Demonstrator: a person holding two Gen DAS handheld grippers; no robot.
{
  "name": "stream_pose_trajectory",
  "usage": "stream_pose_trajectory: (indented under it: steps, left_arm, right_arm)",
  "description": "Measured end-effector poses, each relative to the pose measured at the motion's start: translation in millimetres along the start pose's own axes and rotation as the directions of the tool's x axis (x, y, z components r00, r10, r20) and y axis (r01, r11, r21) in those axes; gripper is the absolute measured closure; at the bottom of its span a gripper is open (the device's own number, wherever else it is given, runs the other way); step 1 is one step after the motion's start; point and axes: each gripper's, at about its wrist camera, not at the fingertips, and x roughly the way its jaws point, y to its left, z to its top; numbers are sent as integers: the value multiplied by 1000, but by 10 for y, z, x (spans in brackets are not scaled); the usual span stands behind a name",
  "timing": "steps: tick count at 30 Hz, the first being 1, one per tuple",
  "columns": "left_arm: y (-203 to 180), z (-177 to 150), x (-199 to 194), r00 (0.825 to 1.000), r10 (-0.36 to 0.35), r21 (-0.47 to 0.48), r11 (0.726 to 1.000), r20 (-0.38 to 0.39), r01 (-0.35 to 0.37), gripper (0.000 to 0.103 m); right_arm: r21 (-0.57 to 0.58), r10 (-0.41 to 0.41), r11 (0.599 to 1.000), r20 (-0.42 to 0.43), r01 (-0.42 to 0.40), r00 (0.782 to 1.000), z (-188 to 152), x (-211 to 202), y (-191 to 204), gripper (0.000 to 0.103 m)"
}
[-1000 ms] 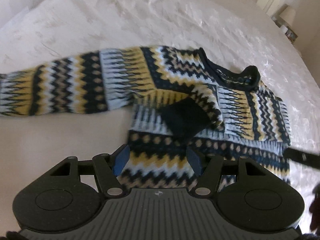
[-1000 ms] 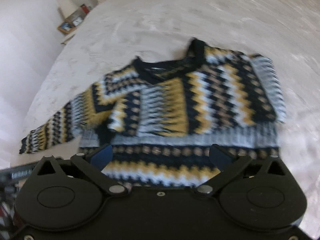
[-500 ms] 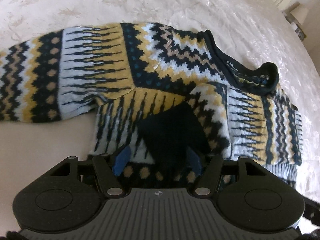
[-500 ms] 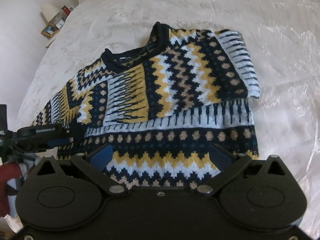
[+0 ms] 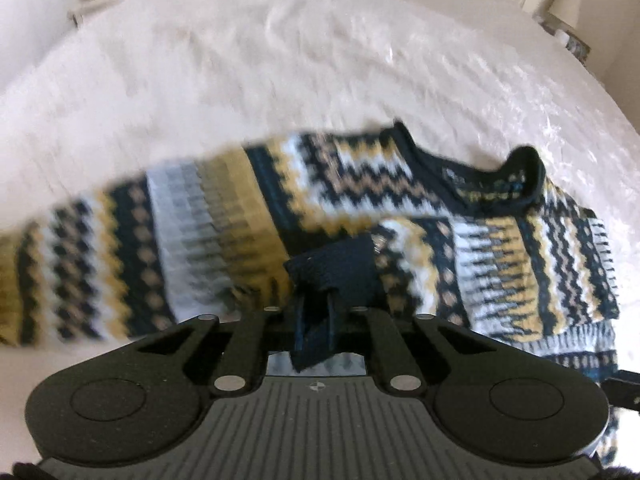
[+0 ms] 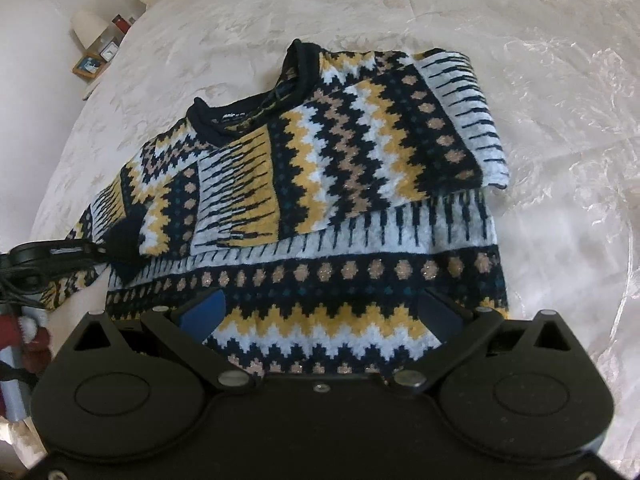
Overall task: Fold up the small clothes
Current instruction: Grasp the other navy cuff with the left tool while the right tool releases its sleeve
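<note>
Left claw (image 5: 316,320) just clamped shut on the sweater's (image 6: 320,168) navy cuff (image 5: 332,264), lower centre of frame; it was open a second ago. Sweater lay mid-bed (image 6: 560,80). Right claw (image 6: 320,316) spread, empty. Sleeve fold can start.

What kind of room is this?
Probably a bedroom. The patterned sweater lies on a wide bed with a shiny cream bedspread, and a bedside shelf holds a lamp and a small clock.
</note>
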Motion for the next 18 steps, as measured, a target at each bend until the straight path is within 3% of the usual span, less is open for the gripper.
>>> stream_pose_trajectory:
  steps: [5, 10, 15, 18]
  left_arm:
    - [143, 133, -66, 996, 73, 54, 996, 55, -76, 99]
    - [322, 232, 16, 992, 114, 17, 993, 47, -115, 99]
    - [369, 190, 59, 998, 63, -28, 998, 11, -63, 95]
    - [340, 111, 84, 999, 29, -48, 998, -15, -29, 87]
  right_arm:
    - [4, -8, 1000, 12, 8, 1000, 38, -16, -31, 0]
    - [4, -16, 1000, 24, 16, 1000, 95, -24, -50, 0]
    - [0, -32, 999, 43, 32, 999, 220, -25, -97, 0]
    - [-3, -37, 999, 54, 37, 998, 294, -25, -108, 0]
